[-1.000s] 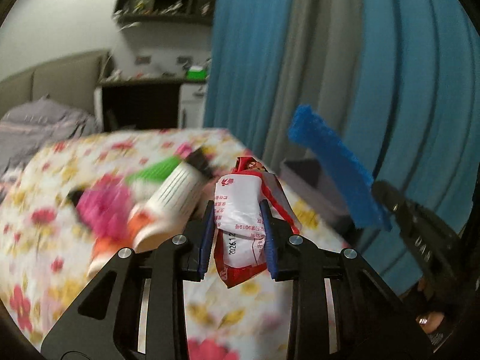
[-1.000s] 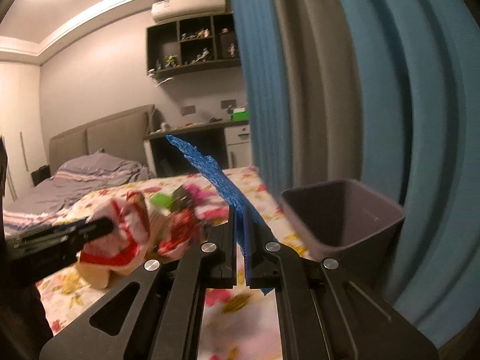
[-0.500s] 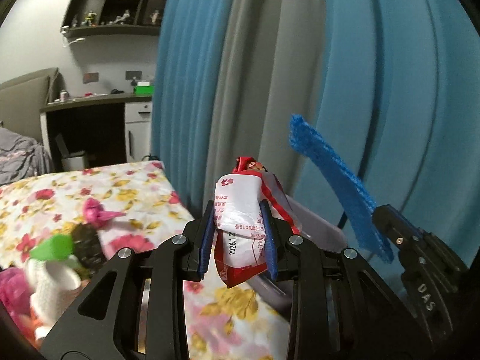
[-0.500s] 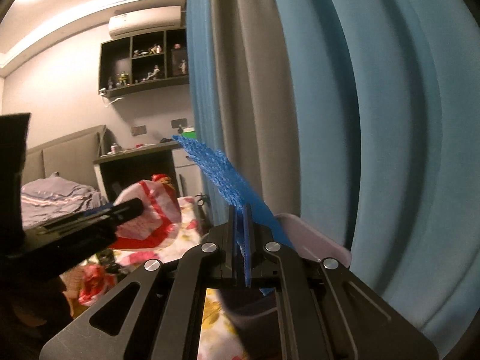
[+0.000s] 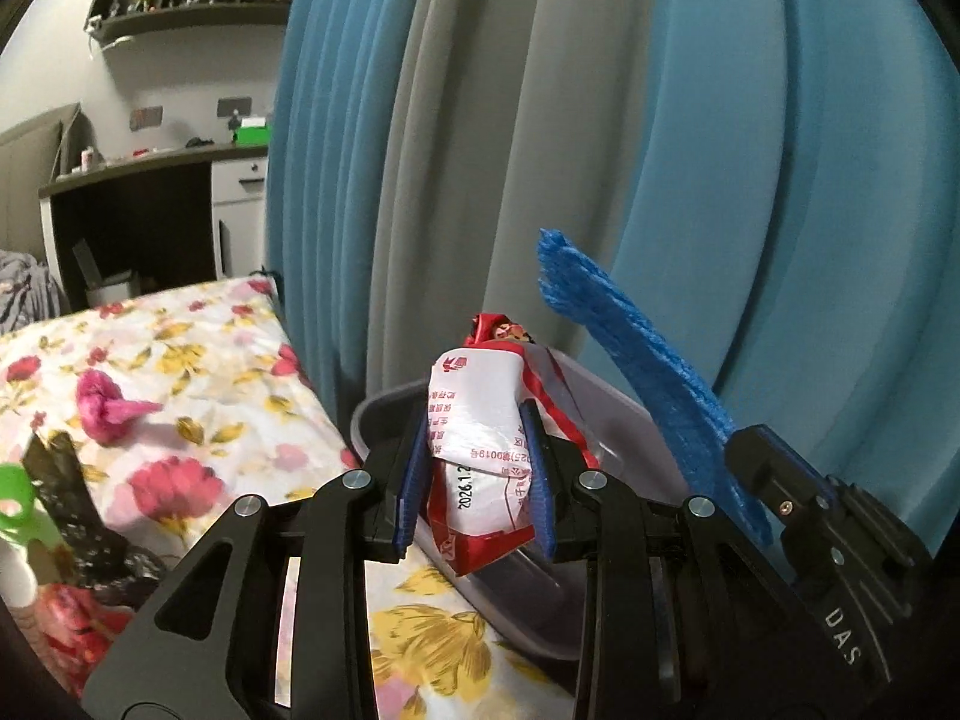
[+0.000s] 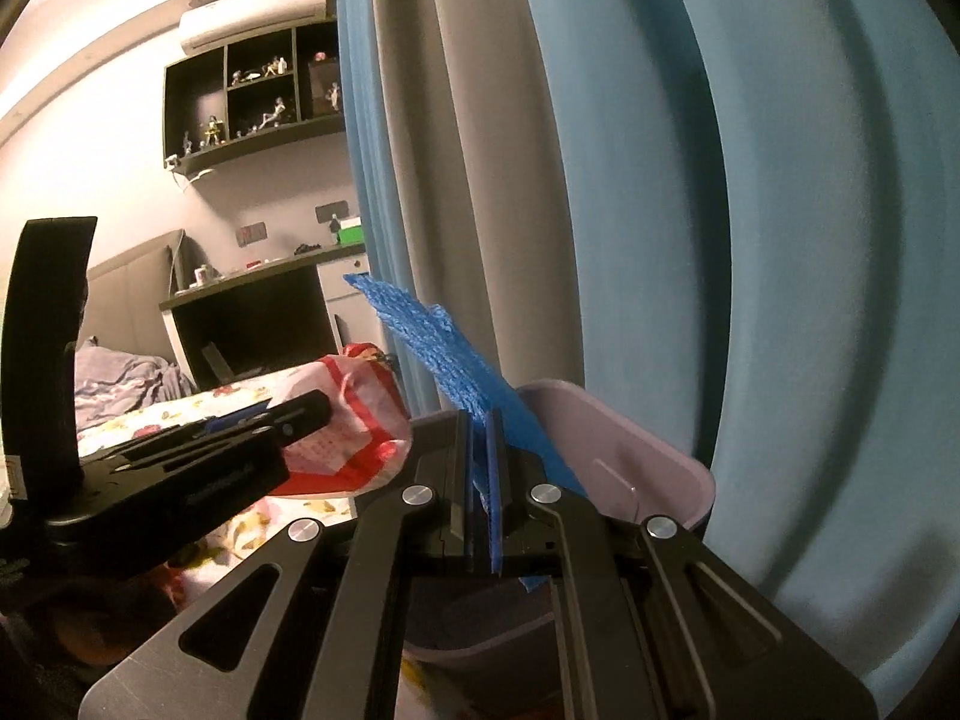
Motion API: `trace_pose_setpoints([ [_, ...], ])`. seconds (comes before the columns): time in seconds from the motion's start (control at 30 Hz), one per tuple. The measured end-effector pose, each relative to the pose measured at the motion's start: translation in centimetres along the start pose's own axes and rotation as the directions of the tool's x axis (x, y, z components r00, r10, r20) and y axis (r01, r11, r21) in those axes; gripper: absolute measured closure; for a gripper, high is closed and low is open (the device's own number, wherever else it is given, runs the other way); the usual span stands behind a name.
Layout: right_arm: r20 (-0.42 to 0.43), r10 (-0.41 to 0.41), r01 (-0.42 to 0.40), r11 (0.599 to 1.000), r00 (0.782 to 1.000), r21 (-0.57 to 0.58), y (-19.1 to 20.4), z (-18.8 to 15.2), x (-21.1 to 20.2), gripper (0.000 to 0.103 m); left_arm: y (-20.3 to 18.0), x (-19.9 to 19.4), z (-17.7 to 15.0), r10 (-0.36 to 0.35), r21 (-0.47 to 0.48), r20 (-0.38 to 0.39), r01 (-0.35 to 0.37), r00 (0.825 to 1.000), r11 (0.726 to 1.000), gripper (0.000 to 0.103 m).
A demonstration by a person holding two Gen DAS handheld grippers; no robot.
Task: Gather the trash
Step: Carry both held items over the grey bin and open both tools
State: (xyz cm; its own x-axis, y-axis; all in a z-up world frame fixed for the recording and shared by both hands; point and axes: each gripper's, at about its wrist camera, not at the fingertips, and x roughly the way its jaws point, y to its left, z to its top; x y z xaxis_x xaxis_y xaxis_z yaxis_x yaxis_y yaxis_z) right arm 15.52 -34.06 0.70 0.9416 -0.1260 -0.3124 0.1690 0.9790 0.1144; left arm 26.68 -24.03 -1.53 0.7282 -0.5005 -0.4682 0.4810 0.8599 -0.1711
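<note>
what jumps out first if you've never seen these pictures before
The left gripper holds a red and white snack wrapper between its blue fingers, right at the near rim of a grey bin. Beside it the right gripper is shut on a strip of bright blue mesh that sticks up over the same bin, with tall blue and grey curtains filling the background.

Blue and grey curtains [image 5: 540, 150] hung in broad folds, filling most of the room's right side. Left of the curtains stood a dark desk [image 5: 144, 180] with a white drawer unit against a pale wall. Above the desk, a dark wall shelf [image 6: 252, 102] carried small figurines, with a white air conditioner [image 6: 252, 18] over it. A bed with a floral sheet [image 5: 180, 372] lay before the desk.
</note>
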Motion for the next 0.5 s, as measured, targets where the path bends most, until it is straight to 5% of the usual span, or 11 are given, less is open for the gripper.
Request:
trace_pose_setpoints([
  [0.5,-0.077,0.009,-0.007,1.0,0.997,0.028,-1.0,-1.2,2.5,0.098,0.0,3.3,-1.4,-0.038,-0.021,-0.073,0.036,0.997,0.999,0.073],
])
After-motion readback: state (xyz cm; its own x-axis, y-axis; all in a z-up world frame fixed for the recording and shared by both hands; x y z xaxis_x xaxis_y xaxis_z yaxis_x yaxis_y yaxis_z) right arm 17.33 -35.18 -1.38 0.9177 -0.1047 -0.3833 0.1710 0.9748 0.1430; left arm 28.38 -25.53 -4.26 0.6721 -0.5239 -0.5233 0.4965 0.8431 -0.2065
